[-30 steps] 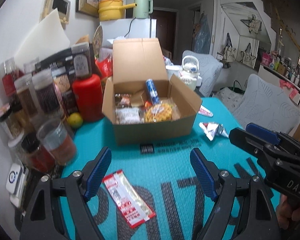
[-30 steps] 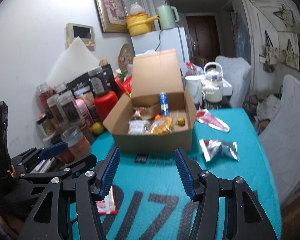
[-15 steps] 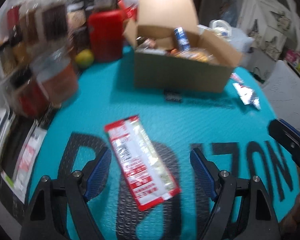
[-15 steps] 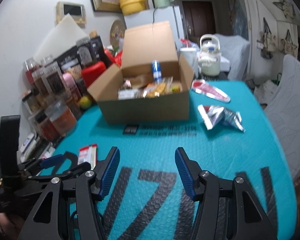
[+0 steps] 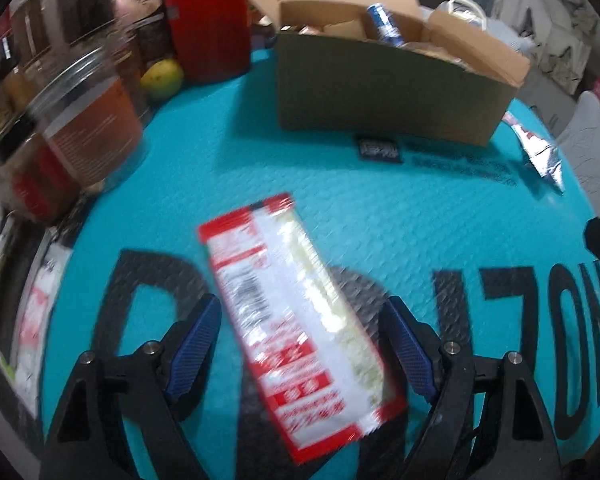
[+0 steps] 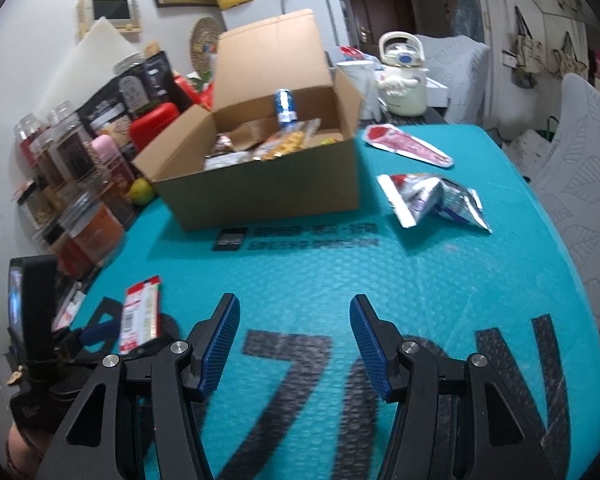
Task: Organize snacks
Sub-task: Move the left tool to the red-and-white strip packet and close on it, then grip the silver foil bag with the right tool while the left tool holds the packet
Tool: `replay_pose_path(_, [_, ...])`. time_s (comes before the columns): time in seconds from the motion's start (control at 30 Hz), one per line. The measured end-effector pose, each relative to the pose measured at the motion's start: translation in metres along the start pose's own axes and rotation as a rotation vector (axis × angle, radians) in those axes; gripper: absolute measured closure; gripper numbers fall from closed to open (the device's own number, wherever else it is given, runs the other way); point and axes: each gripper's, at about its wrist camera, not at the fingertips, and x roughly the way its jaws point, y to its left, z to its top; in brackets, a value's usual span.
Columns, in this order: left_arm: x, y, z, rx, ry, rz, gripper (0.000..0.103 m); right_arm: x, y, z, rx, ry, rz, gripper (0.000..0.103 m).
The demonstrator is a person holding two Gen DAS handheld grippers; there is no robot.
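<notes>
A long red-and-white snack packet (image 5: 296, 320) lies flat on the teal mat (image 5: 340, 184), between the open fingers of my left gripper (image 5: 304, 340); the pads stand clear of it on both sides. The same packet (image 6: 140, 316) shows in the right wrist view at lower left, beside the left gripper (image 6: 84, 340). My right gripper (image 6: 294, 344) hangs open over bare mat with nothing between its fingers. An open cardboard box (image 6: 260, 184) holding several snacks and a blue can (image 6: 285, 106) stands behind. A crumpled silver packet (image 6: 436, 200) and a red packet (image 6: 408, 146) lie right of the box.
Several jars (image 5: 88, 132), a red container (image 5: 208, 24) and a yellow-green fruit (image 5: 162, 78) crowd the left edge. A cream kettle (image 6: 402, 76) and a white cup (image 6: 358, 80) stand behind the box. White chairs (image 6: 580, 184) stand along the table's right side.
Both grippers have come down toward the mat and tipped downward. The red-and-white packet now lies between the left fingers, where before it was ahead of them. Neither opening has changed.
</notes>
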Motion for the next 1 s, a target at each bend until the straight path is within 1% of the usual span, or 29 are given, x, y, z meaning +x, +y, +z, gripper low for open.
replay_pose_path(0.03, [0.001,-0.002,0.002,0.014,-0.014,0.000,0.031,0.001,-0.005,0.001,0.010,0.004,-0.014,0.045])
replay_pose_path(0.07, [0.001,-0.005,0.004,0.031,-0.035,-0.008,0.048,0.002,-0.009,0.001,0.016,0.007,-0.024,0.045])
replay_pose_path(0.13, [0.003,-0.011,0.011,0.052,-0.030,-0.019,0.054,0.004,-0.019,0.004,0.029,0.013,-0.047,0.045])
replay_pose_path(0.3, [0.015,-0.031,0.030,0.102,-0.020,-0.053,0.055,0.008,-0.040,0.013,0.059,0.022,-0.081,0.045])
replay_pose_path(0.5, [0.026,-0.062,0.050,0.144,-0.001,-0.102,0.055,0.017,-0.062,0.035,0.088,0.014,-0.106,0.045])
replay_pose_path(0.53, [0.028,-0.066,0.054,0.146,0.001,-0.107,0.055,0.020,-0.065,0.038,0.093,0.016,-0.105,0.041])
replay_pose_path(0.57, [0.031,-0.067,0.058,0.146,0.002,-0.109,0.055,0.023,-0.068,0.041,0.095,0.017,-0.103,0.039])
replay_pose_path(0.67, [0.039,-0.070,0.068,0.139,0.001,-0.115,0.055,0.039,-0.076,0.050,0.114,0.033,-0.082,0.039])
replay_pose_path(0.73, [0.041,-0.071,0.070,0.135,-0.004,-0.113,0.055,0.054,-0.082,0.054,0.141,0.056,-0.051,0.039])
replay_pose_path(0.83, [0.043,-0.072,0.072,0.138,-0.009,-0.110,0.055,0.073,-0.089,0.058,0.181,0.081,-0.039,0.039])
replay_pose_path(0.9, [0.043,-0.071,0.073,0.133,-0.007,-0.117,0.056,0.080,-0.096,0.060,0.221,0.079,-0.029,0.040])
replay_pose_path(1.0, [0.044,-0.070,0.075,0.132,-0.006,-0.121,0.055,0.087,-0.100,0.062,0.247,0.070,-0.027,0.047])
